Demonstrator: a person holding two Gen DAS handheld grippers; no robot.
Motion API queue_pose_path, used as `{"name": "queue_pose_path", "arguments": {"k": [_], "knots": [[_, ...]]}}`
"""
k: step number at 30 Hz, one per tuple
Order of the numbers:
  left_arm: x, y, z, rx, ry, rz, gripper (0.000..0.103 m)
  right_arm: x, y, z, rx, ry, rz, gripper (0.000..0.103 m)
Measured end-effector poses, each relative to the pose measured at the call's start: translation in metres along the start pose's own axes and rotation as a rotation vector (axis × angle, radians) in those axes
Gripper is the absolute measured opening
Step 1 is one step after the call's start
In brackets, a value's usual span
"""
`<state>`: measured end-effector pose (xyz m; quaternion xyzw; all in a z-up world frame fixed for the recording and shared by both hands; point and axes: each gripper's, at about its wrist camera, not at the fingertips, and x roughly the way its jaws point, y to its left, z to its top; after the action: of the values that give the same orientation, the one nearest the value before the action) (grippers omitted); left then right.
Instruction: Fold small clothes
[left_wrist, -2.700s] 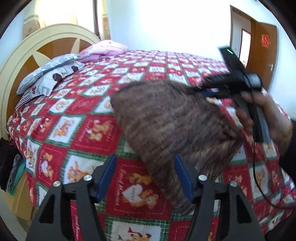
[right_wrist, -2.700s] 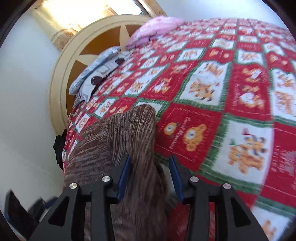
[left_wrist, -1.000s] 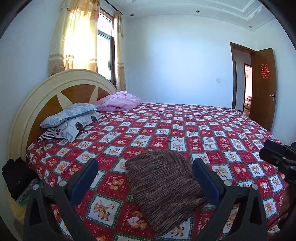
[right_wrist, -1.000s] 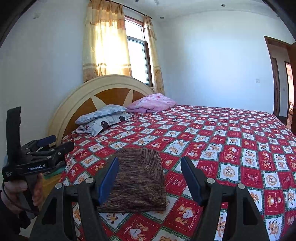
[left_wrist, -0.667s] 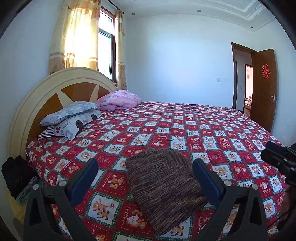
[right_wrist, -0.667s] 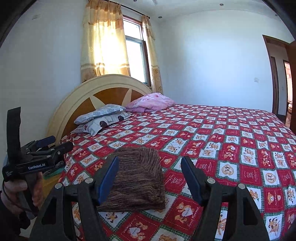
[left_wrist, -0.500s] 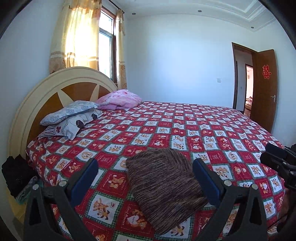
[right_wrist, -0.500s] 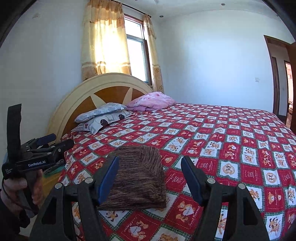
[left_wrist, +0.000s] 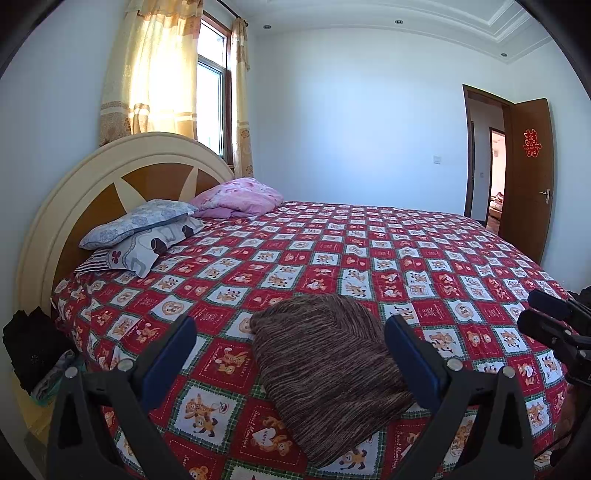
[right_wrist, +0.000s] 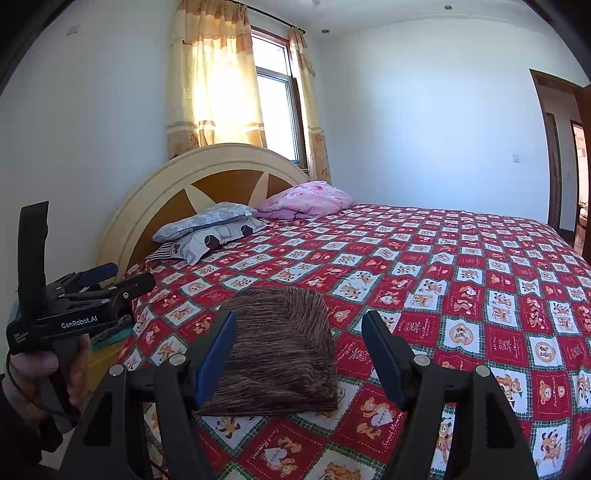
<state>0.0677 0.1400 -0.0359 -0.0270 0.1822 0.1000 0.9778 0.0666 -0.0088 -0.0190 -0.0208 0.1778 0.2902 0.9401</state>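
Bedspread (left_wrist: 369, 236) holds folded brown garment (left_wrist: 325, 362); left gripper (left_wrist: 290, 354) reads "GenRobot.AI", right gripper (right_wrist: 299, 347) likewise jaws wide, empty.

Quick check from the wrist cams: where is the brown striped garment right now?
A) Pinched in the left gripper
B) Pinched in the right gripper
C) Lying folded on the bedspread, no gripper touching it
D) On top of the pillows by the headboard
C: the brown striped garment lies folded on the red patchwork bedspread, with the left gripper and the right gripper both open and held clear of it.
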Motion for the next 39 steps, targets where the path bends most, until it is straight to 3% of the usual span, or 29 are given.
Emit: {"name": "queue_pose_path", "arguments": {"k": [18, 39], "knots": [[0.0, -0.002, -0.002, -0.012, 0.019, -0.015, 0.103, -0.006, 0.005, 0.001, -0.01, -0.024, 0.011, 0.071], [0.003, 0.004, -0.001, -0.006, 0.007, 0.032, 0.103, -0.007, 0.016, -0.002, -0.051, -0.026, 0.041, 0.071]]}}
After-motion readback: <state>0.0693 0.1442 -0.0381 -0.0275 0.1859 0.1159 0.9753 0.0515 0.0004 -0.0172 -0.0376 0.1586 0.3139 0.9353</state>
